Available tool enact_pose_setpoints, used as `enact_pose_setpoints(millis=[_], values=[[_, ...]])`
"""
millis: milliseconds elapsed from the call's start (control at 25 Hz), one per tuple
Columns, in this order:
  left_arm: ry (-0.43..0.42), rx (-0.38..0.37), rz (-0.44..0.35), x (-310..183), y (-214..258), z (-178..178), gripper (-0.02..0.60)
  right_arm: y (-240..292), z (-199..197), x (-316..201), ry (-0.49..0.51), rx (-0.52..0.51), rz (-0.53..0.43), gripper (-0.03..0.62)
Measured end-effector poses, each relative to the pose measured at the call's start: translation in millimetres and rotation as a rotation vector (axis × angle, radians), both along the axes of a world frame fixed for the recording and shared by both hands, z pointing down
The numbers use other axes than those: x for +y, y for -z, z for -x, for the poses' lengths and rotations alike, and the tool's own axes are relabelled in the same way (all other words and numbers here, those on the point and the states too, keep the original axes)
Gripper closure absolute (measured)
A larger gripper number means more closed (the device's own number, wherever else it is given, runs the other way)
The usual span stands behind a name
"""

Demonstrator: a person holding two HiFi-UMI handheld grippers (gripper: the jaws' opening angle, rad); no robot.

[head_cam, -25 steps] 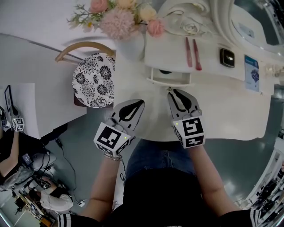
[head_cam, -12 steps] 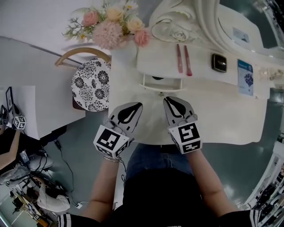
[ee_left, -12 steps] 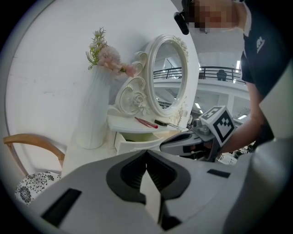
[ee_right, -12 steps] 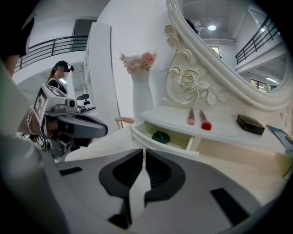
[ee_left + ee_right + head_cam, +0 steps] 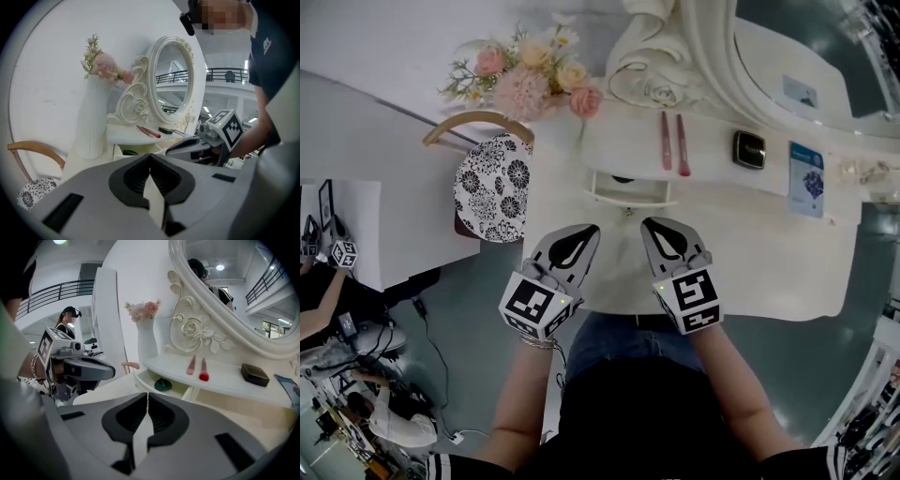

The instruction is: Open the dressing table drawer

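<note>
- Head view: my left tool point(image 5: 585, 229) and right tool point(image 5: 652, 224) hover side by side over the near half of the white surface point(image 5: 750, 246), both pointing toward 12 o'clock.
- The drawer point(image 5: 630, 191) sits at 12 o'clock from the tools, under the raised shelf. It stands pulled out, and neither tool touches it.
- A dark green round thing point(image 5: 162, 384) lies inside the drawer.
- Left gripper view: the left tool's tips are pressed together with nothing between them.
- Right gripper view: the right tool's jaws have just been closing and now stand together, with only a thin slit left. Nothing is between them.
- On the shelf, two pink sticks point(image 5: 673, 143) lie side by side at 1 o'clock from the drawer. A small dark box point(image 5: 749, 150) lies further toward 3 o'clock.
- A white vase point(image 5: 92, 123) of pink and cream flowers point(image 5: 532, 71) stands at 10 o'clock from the drawer.
- The ornate mirror point(image 5: 225, 291) rises behind the shelf.
- A chair point(image 5: 492, 174) with a black-and-white patterned seat stands at 9 o'clock, just beside the surface.
</note>
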State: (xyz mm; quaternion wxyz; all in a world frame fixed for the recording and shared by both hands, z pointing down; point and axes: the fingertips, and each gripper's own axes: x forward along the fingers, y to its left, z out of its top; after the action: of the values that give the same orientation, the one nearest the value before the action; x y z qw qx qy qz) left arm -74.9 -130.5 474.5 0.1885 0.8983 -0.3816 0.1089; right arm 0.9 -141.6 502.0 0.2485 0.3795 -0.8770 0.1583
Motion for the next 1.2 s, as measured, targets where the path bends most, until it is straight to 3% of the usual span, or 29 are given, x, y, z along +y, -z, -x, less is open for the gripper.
enact_pose_setpoints(millis=[1200], values=[[0.028, -0.034, -0.075, 4, 59, -22, 0.565, 83, -43, 9, 0.055, -0.069, -0.100, 0.574]])
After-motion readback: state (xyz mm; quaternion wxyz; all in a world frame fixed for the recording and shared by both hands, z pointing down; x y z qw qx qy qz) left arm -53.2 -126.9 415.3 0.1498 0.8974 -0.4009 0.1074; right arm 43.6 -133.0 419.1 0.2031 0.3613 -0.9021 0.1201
